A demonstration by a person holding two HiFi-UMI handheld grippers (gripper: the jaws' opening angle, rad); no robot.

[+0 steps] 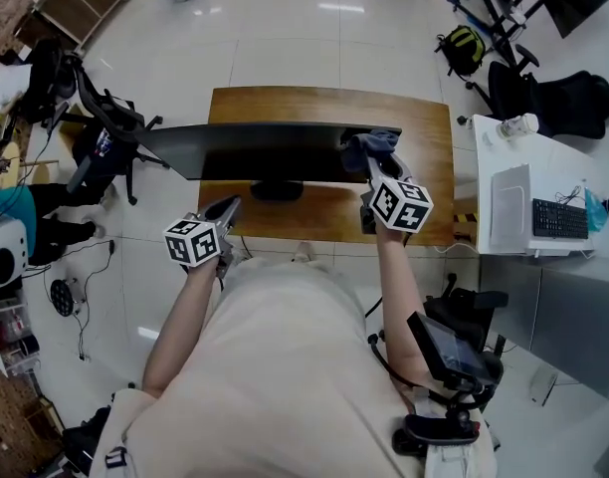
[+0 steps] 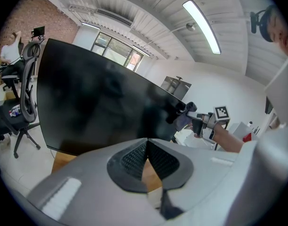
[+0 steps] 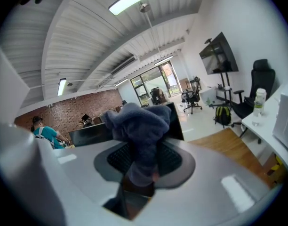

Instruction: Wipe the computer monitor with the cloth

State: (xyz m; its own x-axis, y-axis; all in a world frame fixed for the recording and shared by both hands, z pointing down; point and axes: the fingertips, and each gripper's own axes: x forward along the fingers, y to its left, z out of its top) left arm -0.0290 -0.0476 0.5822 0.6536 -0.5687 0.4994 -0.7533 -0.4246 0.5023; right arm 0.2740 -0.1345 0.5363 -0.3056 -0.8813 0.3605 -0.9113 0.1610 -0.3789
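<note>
Blue-grey cloth (image 3: 139,126), pinched in our right gripper (image 1: 372,170), sits at the monitor (image 1: 255,150) end nearer the desk's (image 1: 424,127) right edge; the screen runs leftward. Our left gripper (image 2: 146,157): closed, empty.

Head view, counted items: two grippers, the left gripper (image 1: 228,208) and the right gripper (image 1: 370,163); two marker cubes, one on the left (image 1: 192,242) and one on the right (image 1: 402,205); one monitor (image 1: 255,150); one cloth (image 1: 372,144); one wooden desk (image 1: 424,122); one white desk (image 1: 548,162), which carried one keyboard (image 1: 558,219) and one bottle (image 1: 518,125); one backpack (image 1: 462,48) lay on the floor; two black office chairs were plainly countable, one at left (image 1: 110,127) and one at right (image 1: 558,98); further chairs at the top edge were cut off and could not be counted.
</note>
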